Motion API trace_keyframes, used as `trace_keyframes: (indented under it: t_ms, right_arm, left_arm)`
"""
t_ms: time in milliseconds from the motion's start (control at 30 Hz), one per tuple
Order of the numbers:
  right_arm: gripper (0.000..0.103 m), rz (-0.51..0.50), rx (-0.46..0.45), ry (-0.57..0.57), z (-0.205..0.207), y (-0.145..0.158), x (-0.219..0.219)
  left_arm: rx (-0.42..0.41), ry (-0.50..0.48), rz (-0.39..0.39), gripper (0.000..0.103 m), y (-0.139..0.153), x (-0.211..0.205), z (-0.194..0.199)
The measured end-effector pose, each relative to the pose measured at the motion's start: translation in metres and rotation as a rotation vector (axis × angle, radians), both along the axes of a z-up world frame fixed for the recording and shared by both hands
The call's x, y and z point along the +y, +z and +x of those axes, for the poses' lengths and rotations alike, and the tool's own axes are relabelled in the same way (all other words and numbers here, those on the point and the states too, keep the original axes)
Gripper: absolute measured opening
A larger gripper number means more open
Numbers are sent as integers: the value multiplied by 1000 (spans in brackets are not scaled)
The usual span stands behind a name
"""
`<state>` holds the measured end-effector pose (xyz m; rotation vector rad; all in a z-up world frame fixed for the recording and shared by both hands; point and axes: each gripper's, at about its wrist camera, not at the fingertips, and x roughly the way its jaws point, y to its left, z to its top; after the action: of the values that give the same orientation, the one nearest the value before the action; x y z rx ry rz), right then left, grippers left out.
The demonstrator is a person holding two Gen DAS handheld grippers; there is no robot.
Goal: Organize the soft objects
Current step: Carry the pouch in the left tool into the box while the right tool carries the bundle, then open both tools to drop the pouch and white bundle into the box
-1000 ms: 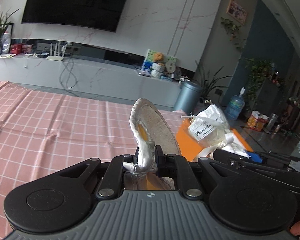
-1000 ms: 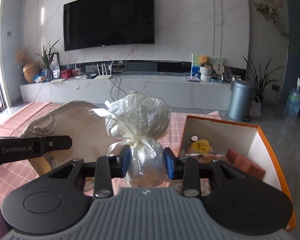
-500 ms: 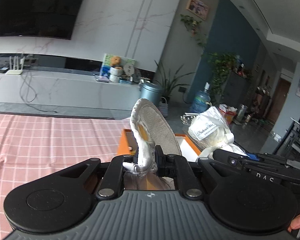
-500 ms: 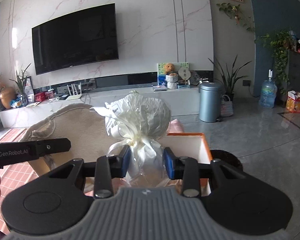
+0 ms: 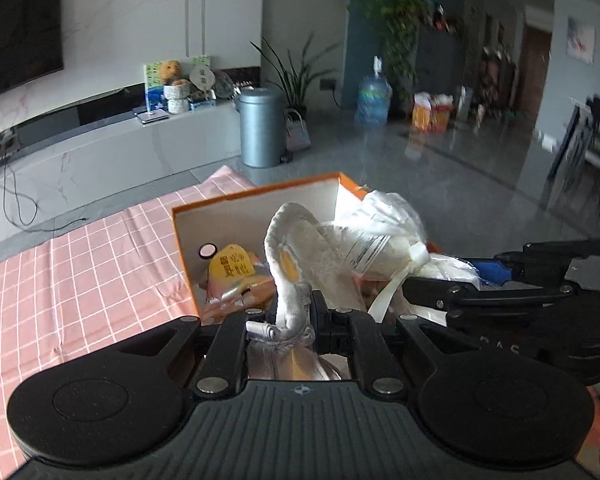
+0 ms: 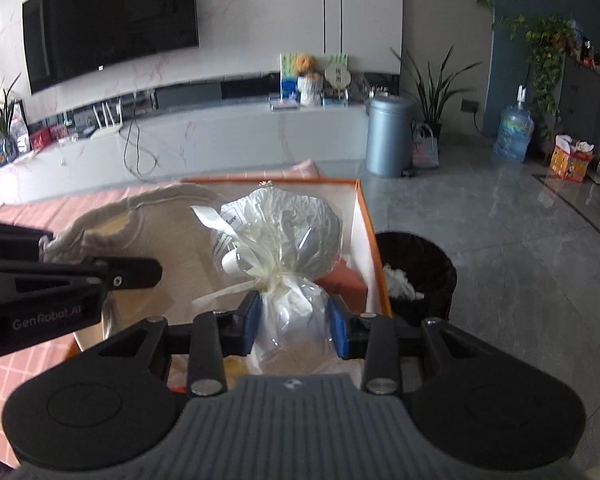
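While right-view only: wastebasket.

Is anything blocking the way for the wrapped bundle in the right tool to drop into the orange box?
No lid or cover shows over the orange box. The right tool holds the wrapped bundle above its open top. Packets already lie inside, and the pouch in the left tool crowds the same opening.

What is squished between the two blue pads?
A clear crinkly plastic bag tied with cream ribbon, pinched at its neck by the right gripper above the orange box, as the right wrist view shows.
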<state>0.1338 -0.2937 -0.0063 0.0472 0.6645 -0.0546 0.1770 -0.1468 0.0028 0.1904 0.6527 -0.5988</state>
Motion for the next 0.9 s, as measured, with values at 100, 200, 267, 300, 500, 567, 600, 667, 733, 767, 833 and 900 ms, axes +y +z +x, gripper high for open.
trace_keyframes:
  t_ms: [100, 200, 267, 300, 500, 567, 600, 667, 733, 767, 833, 900]
  right_arm:
    - [36, -9, 40, 2, 3, -13, -4]
    - [36, -8, 71, 7, 9, -19, -8]
    - [37, -13, 85, 15, 12, -22, -9]
    - [37, -17, 90, 18, 14, -23, -9]
    - [38, -26, 124, 35, 24, -28, -7]
    - [38, -51, 128, 43, 25, -31, -3]
    - [38, -59, 130, 45, 25, -32, -1]
    - [40, -75, 135, 44, 26, -32, 2]
    - [42, -72, 139, 44, 27, -31, 2]
    - [44, -70, 138, 44, 27, -31, 2]
    - [45, -82, 132, 45, 25, -30, 2]
    - [52, -100, 126, 40, 22, -29, 4]
  left_arm:
    - [8, -30, 37, 13, -9, -9, 0]
    - [23, -52, 68, 14, -17, -15, 1]
    - [38, -68, 82, 14, -21, -19, 4]
    - [42, -74, 89, 14, -22, -21, 6]
    - [68, -78, 144, 16, -32, -26, 14]
    - [69, -90, 157, 20, -35, -26, 13]
    - [70, -96, 164, 21, -36, -27, 12]
    - [68, -100, 175, 26, -37, -28, 12]
    - [65, -98, 182, 32, -37, -27, 12]
    - [62, -96, 189, 40, -37, -28, 12]
    - [60, -90, 190, 49, -36, -27, 12]
    - [50, -70, 196, 59, -35, -25, 12]
